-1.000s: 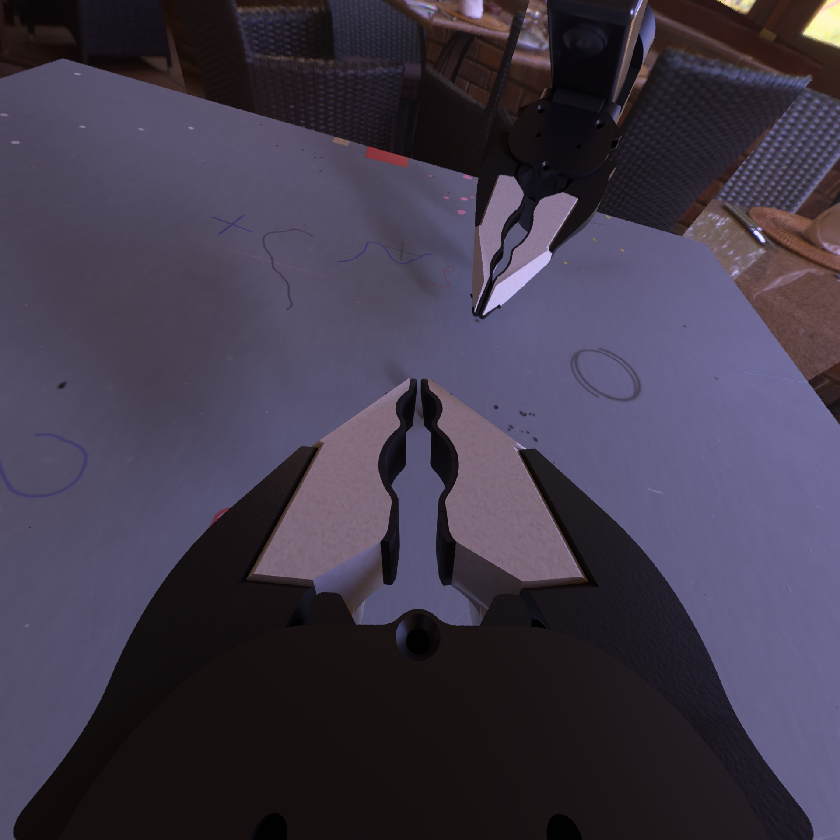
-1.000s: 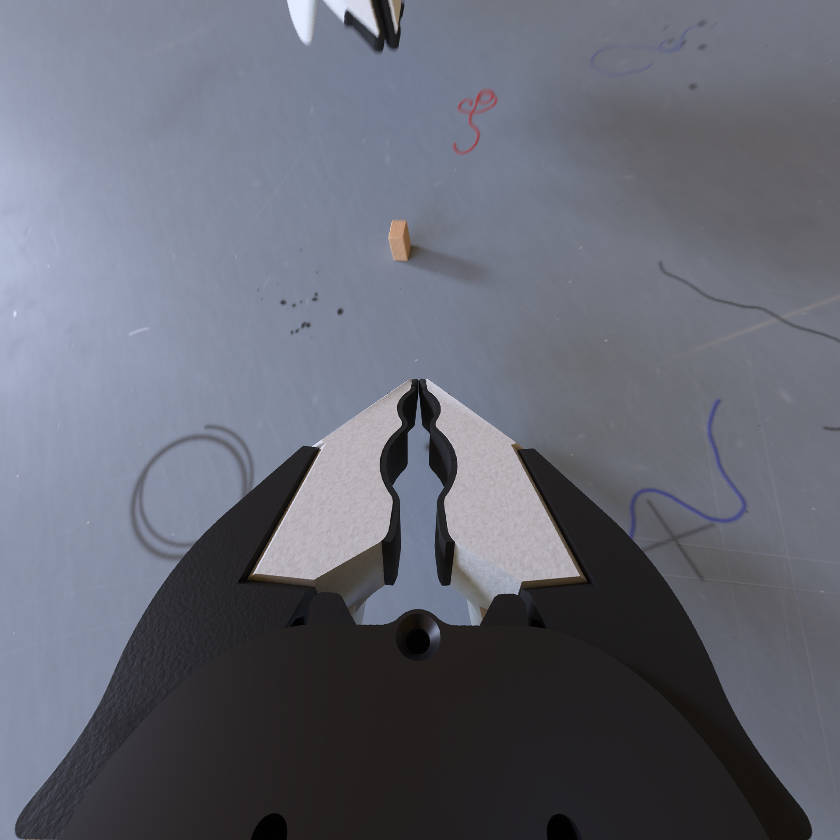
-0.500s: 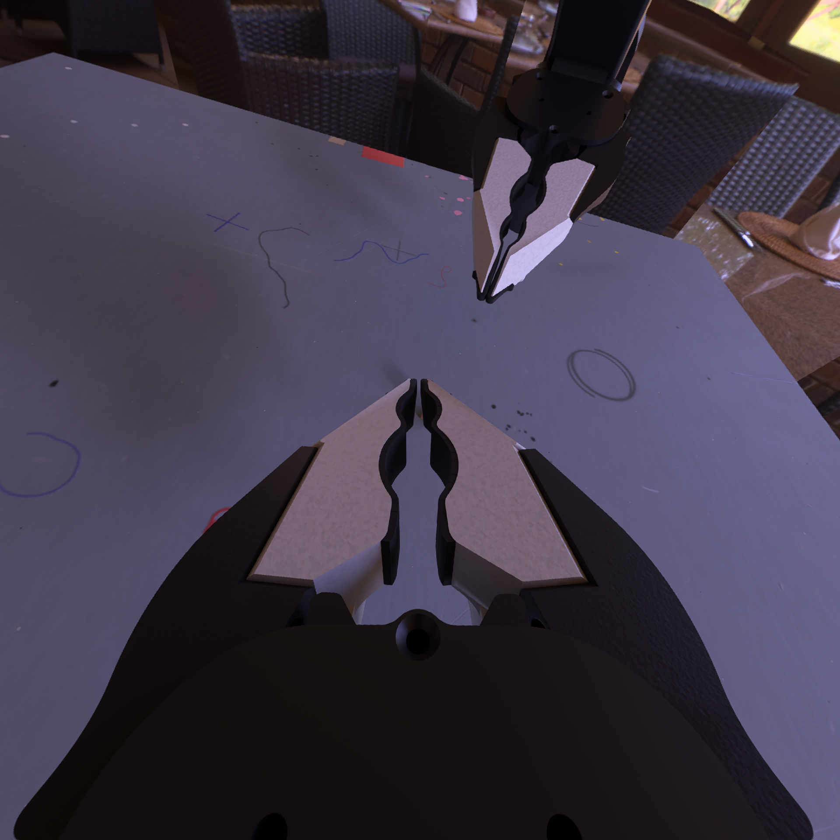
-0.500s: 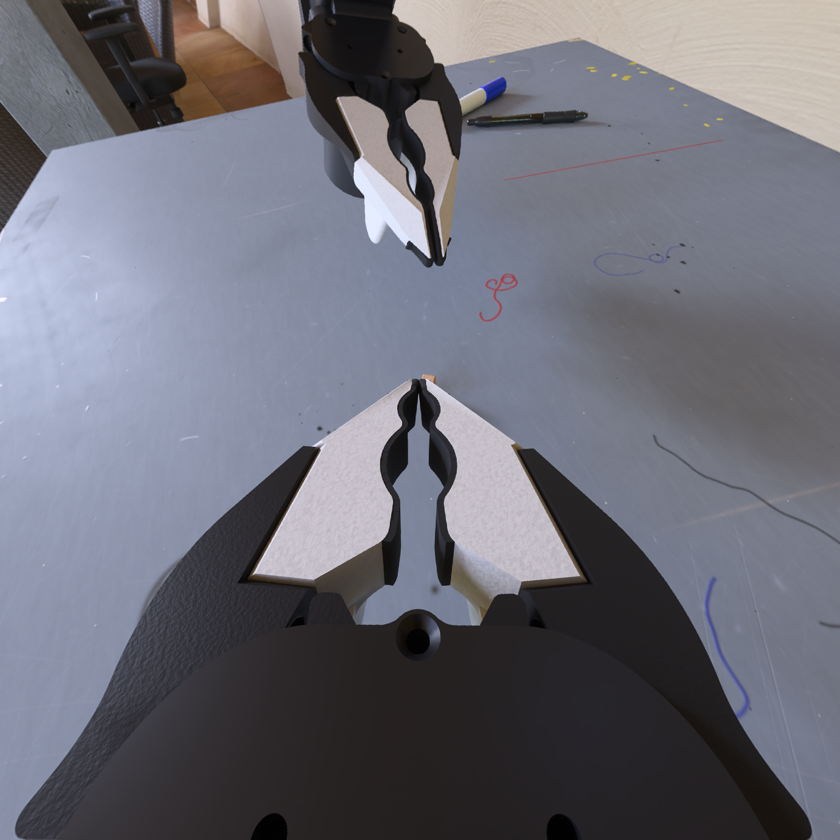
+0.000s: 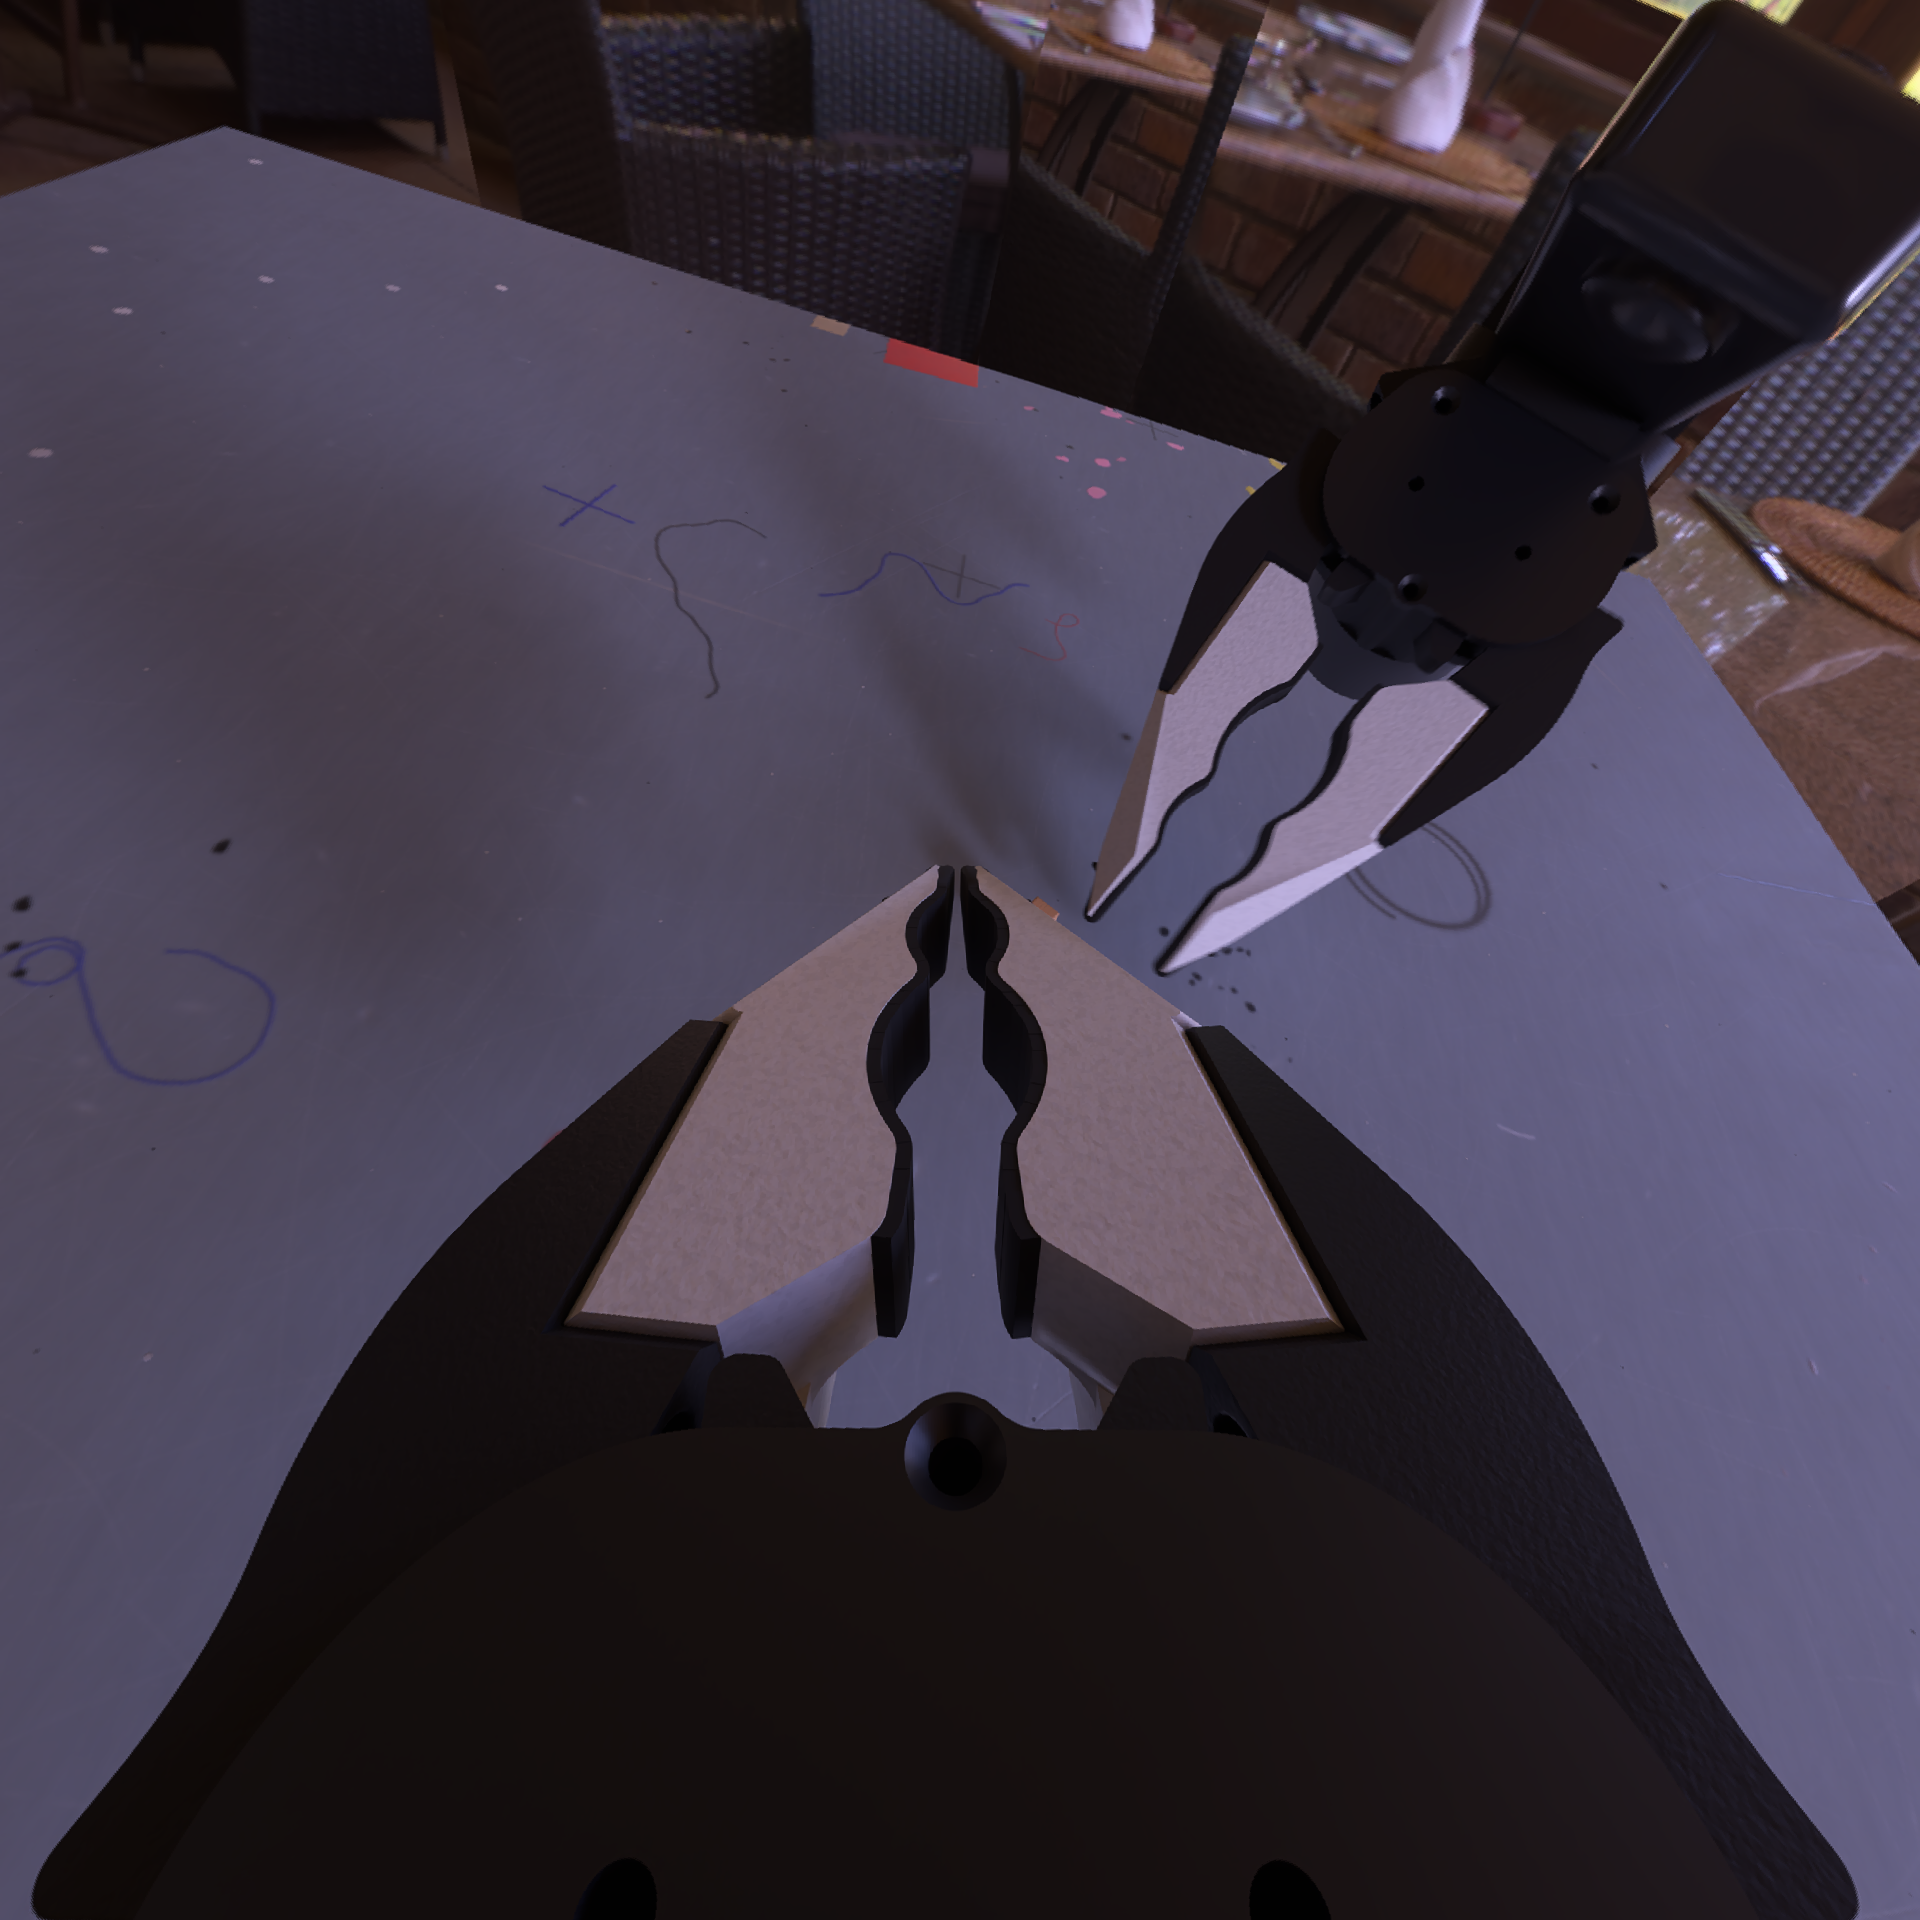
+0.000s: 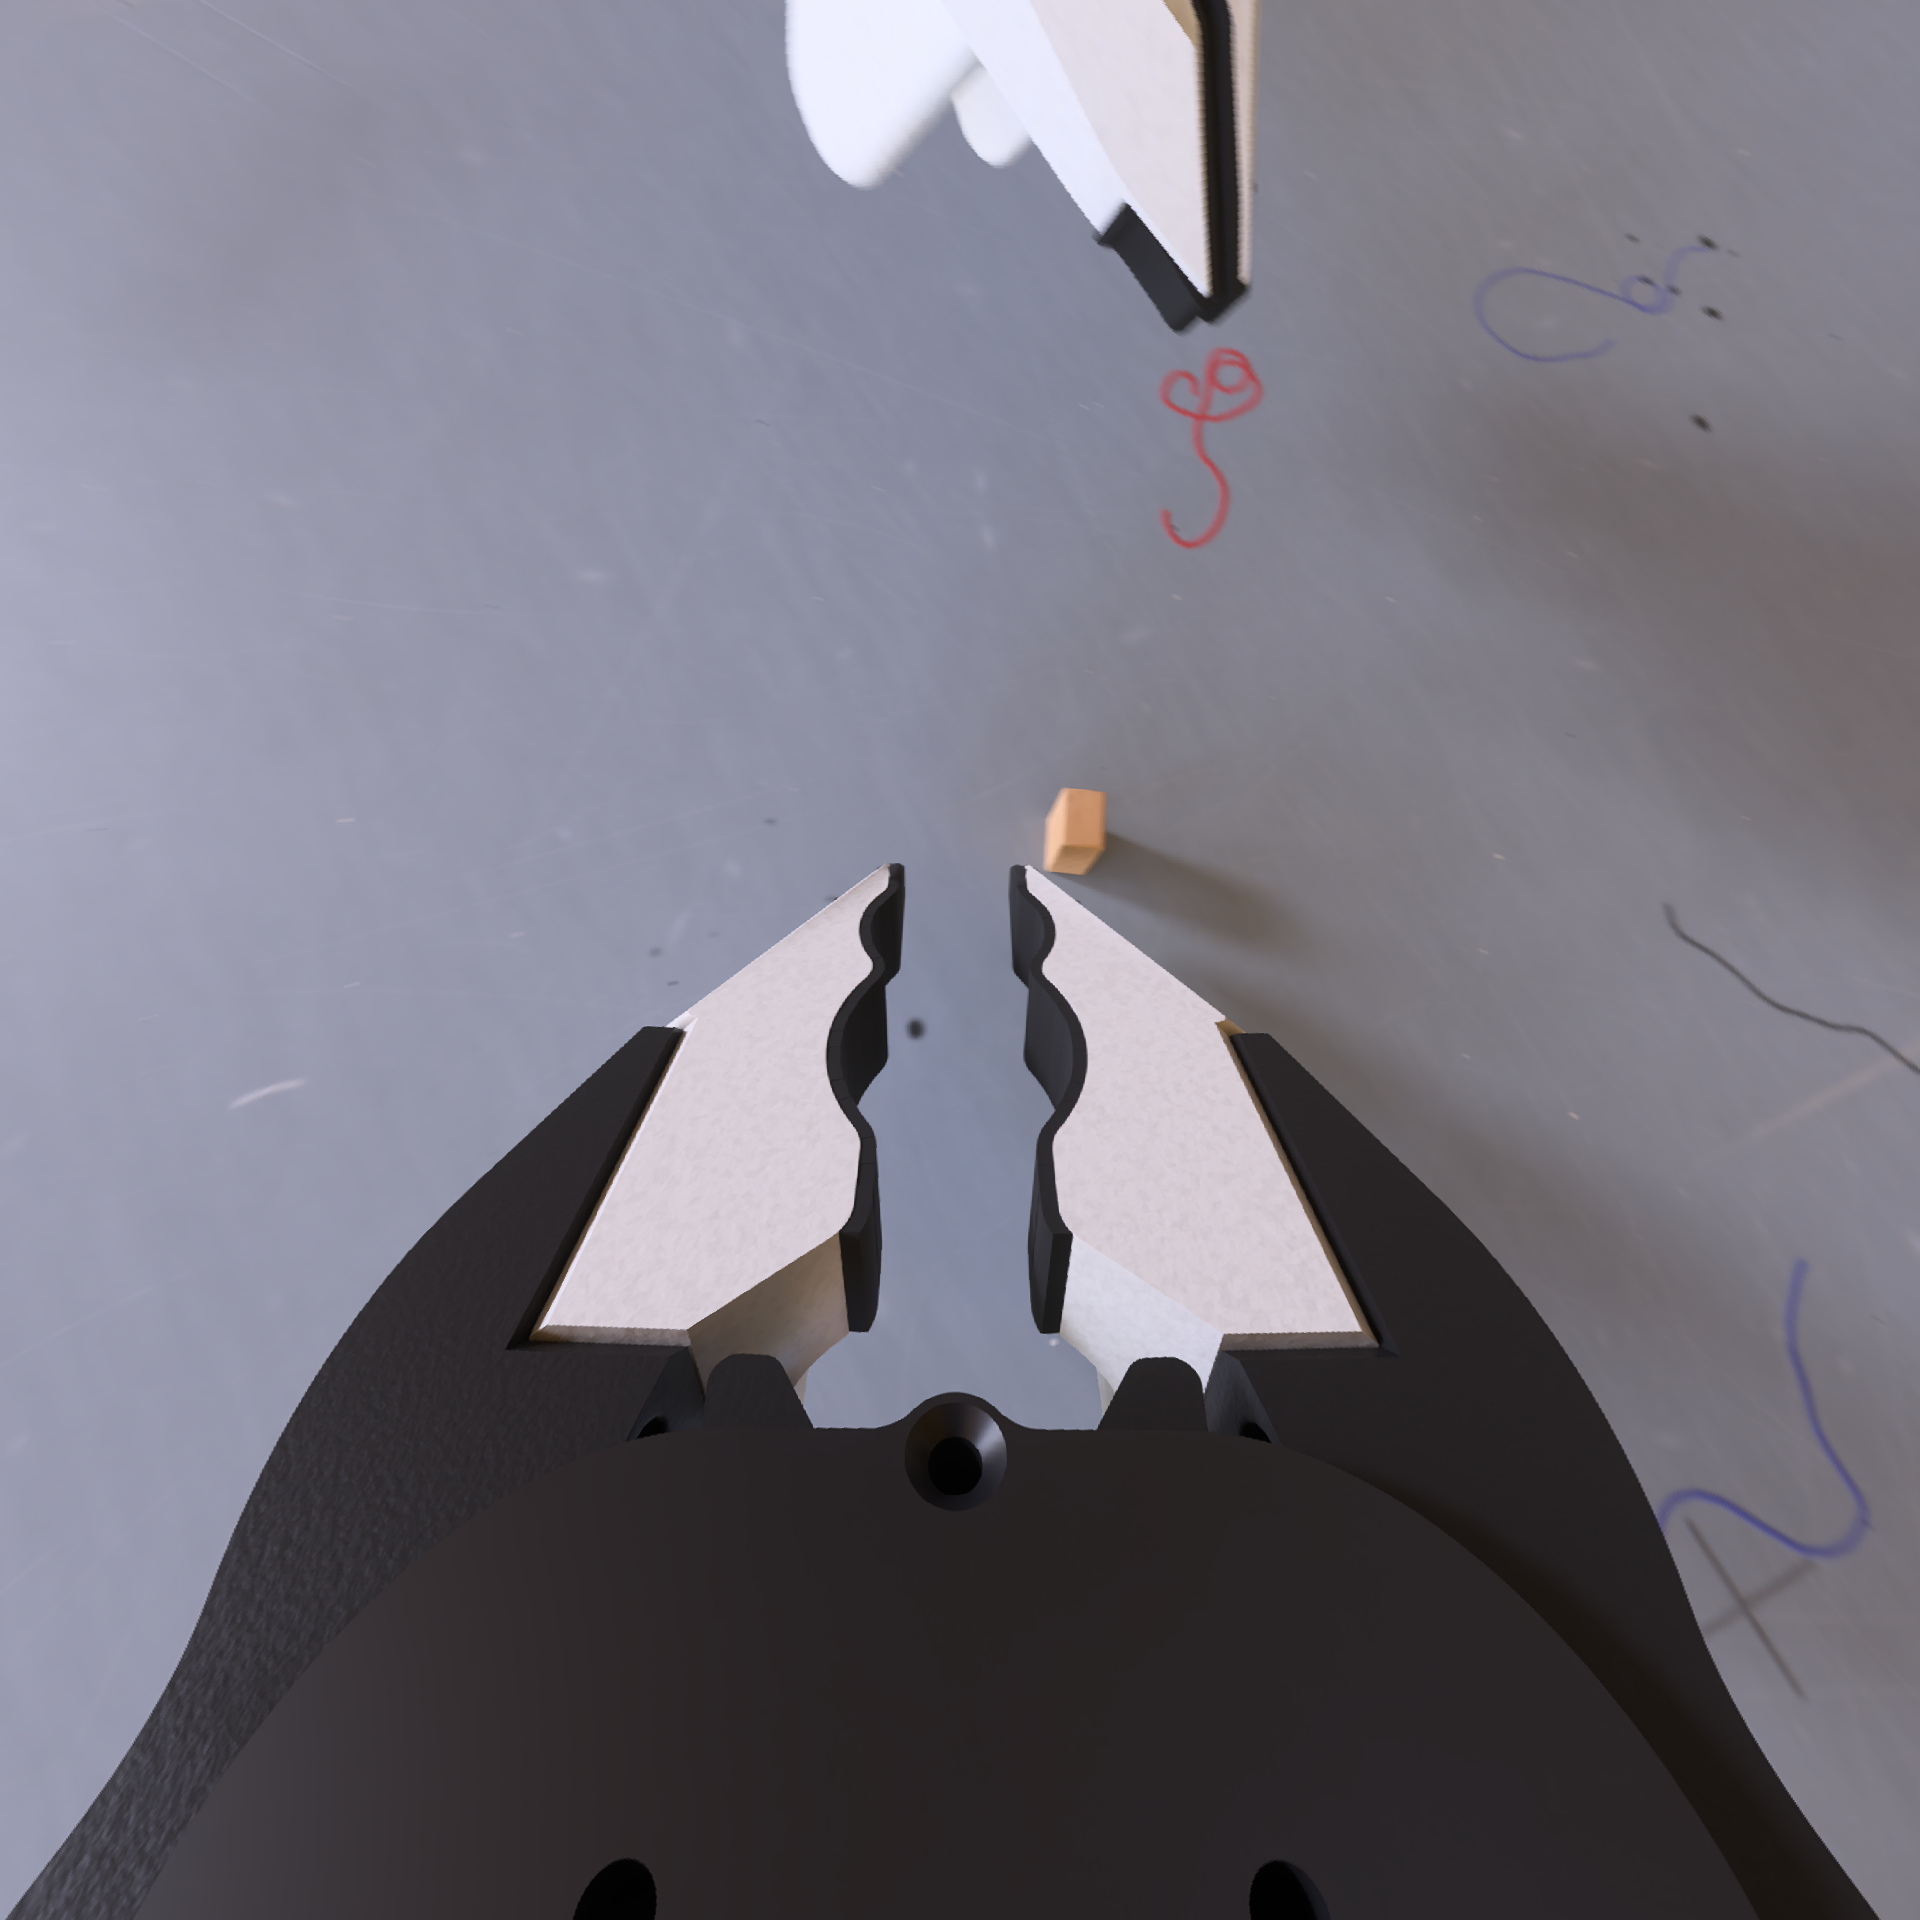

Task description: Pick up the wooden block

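Note:
A small wooden block (image 6: 1075, 829) stands on the grey table (image 6: 416, 623), just beyond and right of my right gripper's (image 6: 956, 883) fingertips. The right gripper is open and empty, pointing down at the table. In the left wrist view only a sliver of the block (image 5: 1045, 910) shows beside my left gripper's (image 5: 956, 875) right finger. The left gripper is shut and empty. The right gripper (image 5: 1127, 940) also shows there, open, tips close to the table right of the block. The left gripper's shut tips (image 6: 1205, 307) hang at the top of the right wrist view.
Pen scribbles mark the table: a red squiggle (image 6: 1205, 447), blue loops (image 5: 177, 1013), a grey circle (image 5: 1423, 894), black specks. Wicker chairs (image 5: 790, 218) and a set dining table (image 5: 1299, 94) stand past the table's far edge.
My right gripper has opened, tilted down toward the table and come closer to the block. In the left wrist view it has moved right and nearer. The left gripper stays shut.

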### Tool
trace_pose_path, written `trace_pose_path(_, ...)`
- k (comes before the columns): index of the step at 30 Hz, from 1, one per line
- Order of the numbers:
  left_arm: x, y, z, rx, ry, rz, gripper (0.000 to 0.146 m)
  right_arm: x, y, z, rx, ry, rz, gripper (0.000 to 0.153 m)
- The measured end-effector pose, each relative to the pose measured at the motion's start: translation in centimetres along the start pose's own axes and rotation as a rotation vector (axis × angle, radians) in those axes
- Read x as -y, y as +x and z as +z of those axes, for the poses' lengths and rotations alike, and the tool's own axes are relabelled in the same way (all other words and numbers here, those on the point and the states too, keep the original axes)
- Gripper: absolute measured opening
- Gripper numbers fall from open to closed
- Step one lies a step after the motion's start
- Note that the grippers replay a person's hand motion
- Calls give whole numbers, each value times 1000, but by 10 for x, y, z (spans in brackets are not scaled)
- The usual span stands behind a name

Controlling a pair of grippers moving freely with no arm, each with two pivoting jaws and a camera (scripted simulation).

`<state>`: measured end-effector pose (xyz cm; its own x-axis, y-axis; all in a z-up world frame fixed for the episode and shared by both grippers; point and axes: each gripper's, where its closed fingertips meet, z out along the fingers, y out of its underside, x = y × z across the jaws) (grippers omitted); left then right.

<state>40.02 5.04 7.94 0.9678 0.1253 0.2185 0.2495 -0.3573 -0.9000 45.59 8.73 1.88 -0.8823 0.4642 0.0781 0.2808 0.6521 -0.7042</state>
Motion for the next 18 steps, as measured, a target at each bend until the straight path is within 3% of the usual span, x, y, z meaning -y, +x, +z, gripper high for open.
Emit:
trace_pose_path(3, 1, -2, -2, 7, -2, 1, 1, -2, 15, 6, -84, -35, 4, 13)
trace_pose_path(18, 1, -1, -3, -9, 0, -20, 1, -1, 22, 17, -66, -53, -7, 8)
